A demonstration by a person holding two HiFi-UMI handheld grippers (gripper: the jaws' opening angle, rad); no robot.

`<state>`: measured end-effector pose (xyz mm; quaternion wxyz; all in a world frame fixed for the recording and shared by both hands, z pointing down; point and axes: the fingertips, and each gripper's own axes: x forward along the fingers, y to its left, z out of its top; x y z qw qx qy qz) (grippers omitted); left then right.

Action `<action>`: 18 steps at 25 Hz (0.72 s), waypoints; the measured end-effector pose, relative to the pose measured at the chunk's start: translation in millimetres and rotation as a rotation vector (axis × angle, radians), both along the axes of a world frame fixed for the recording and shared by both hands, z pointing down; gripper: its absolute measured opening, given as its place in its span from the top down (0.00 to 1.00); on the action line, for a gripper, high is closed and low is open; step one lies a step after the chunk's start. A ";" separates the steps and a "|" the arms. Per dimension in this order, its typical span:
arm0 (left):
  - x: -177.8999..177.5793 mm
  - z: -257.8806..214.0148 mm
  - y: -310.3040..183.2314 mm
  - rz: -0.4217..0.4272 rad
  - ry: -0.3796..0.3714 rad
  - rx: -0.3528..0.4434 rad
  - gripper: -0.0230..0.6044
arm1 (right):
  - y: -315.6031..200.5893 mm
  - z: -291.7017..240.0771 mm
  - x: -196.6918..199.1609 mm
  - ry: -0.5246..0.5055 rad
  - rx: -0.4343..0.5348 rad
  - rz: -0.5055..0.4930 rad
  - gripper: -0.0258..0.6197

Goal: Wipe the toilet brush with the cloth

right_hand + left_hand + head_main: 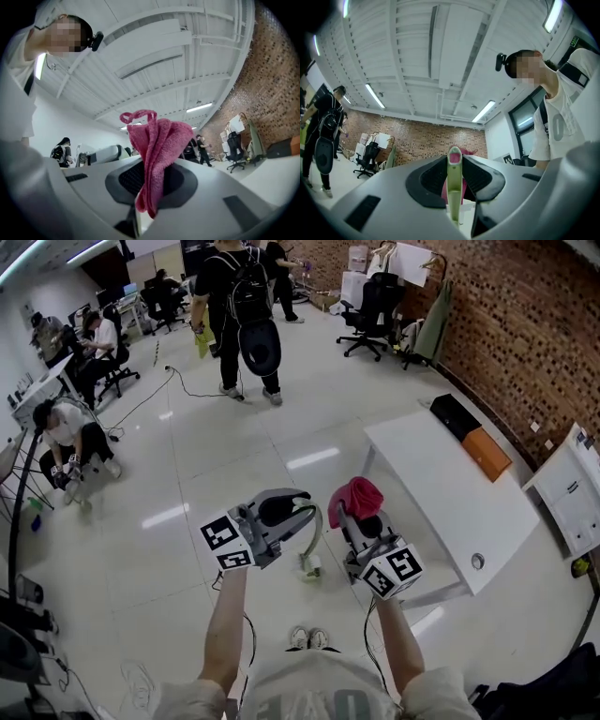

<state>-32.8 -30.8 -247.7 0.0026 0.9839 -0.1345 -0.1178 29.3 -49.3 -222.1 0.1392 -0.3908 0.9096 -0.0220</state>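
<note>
Left gripper (292, 506) with brush (320, 532) beside right gripper (364, 519) with cloth (356, 495), both upturned

Table (441, 493) right — floor (169, 474) seemingly open

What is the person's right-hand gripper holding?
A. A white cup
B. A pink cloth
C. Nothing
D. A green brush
B: the right gripper view shows the right gripper with its jaws pinched on a pink cloth, which sticks up between them. The green toilet brush is clamped in the left gripper instead.
</note>
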 end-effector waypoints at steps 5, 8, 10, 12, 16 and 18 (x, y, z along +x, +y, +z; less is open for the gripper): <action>6.5 6.6 -0.9 -0.003 -0.060 0.021 0.79 | 19.8 -53.7 -15.0 -0.135 0.129 -0.175 0.91; 10.4 2.9 -2.0 0.000 -0.061 0.032 0.79 | 21.0 -58.6 -19.4 -0.160 0.126 -0.241 0.91; 13.0 0.6 -0.7 0.005 -0.057 0.031 0.79 | 17.2 -46.8 -19.7 -0.145 0.096 -0.243 0.91; 13.5 -1.2 0.7 0.012 -0.058 0.028 0.79 | 13.4 -32.3 -18.5 -0.142 0.060 -0.236 0.91; 7.1 -12.2 4.1 0.006 -0.027 0.027 0.79 | 12.3 4.5 -21.5 -0.106 -0.029 -0.224 0.91; 6.6 -16.6 5.0 0.000 -0.030 0.039 0.79 | 12.4 26.0 -23.7 -0.100 -0.090 -0.223 0.91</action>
